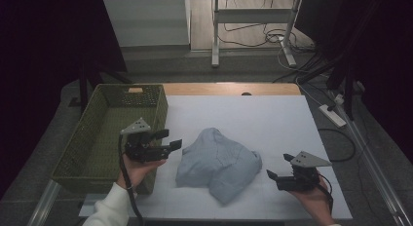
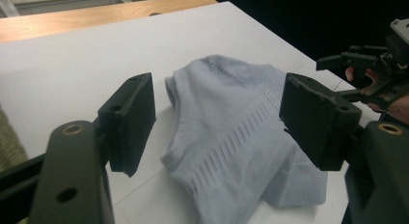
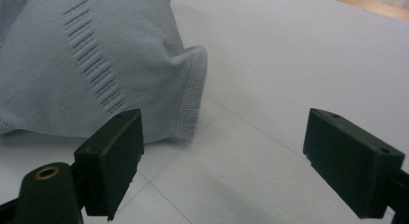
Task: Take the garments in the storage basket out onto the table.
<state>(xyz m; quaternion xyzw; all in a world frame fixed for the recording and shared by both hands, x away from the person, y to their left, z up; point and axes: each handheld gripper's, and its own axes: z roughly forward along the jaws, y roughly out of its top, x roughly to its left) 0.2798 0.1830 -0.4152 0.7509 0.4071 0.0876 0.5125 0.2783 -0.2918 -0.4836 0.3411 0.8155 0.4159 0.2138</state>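
Approach step judged in hand: pale blue garment (image 1: 217, 163) lies crumpled mid-worktop (image 1: 272, 119); left hand-held gripper (image 1: 171, 140) and right hand-held gripper (image 1: 279, 167) flank it, jaws wide, empty. Next, an edge must be pinched.

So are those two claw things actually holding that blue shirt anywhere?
No. The left gripper and right gripper are both open and empty, either side of the crumpled shirt, which lies free on the table.
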